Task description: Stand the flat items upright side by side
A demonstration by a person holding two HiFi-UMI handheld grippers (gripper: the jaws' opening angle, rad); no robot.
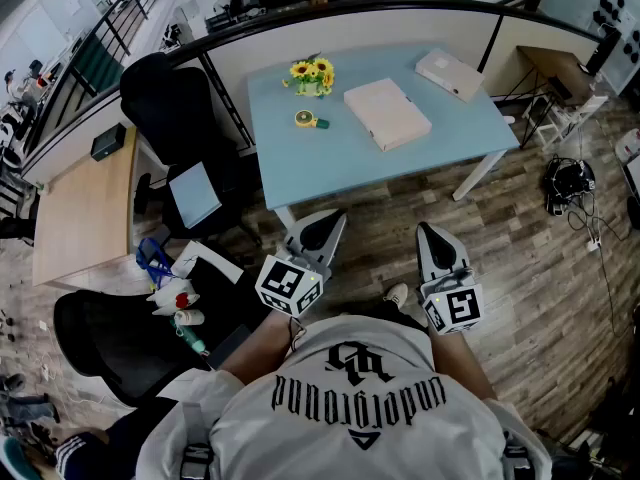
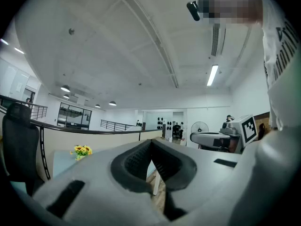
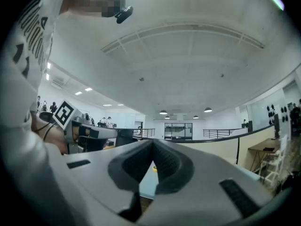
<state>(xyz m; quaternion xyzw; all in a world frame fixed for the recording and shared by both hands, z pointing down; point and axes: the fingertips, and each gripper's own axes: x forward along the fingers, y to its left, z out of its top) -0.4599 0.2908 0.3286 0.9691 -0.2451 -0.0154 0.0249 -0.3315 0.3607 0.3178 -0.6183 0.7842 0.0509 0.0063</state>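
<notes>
Two flat beige box files lie on the light blue table: a larger one near the middle and a smaller one at the far right corner. Both grippers are held close to my body, well short of the table's front edge. My left gripper is shut and empty, its tips pointing toward the table. My right gripper is shut and empty too. In the left gripper view the jaws meet at the tips with nothing between them. The right gripper's jaws likewise touch.
A pot of yellow sunflowers and a yellow tape roll sit on the table's left part. A black office chair stands left of the table, with a second chair and clutter nearer me. A low partition wall runs behind the table.
</notes>
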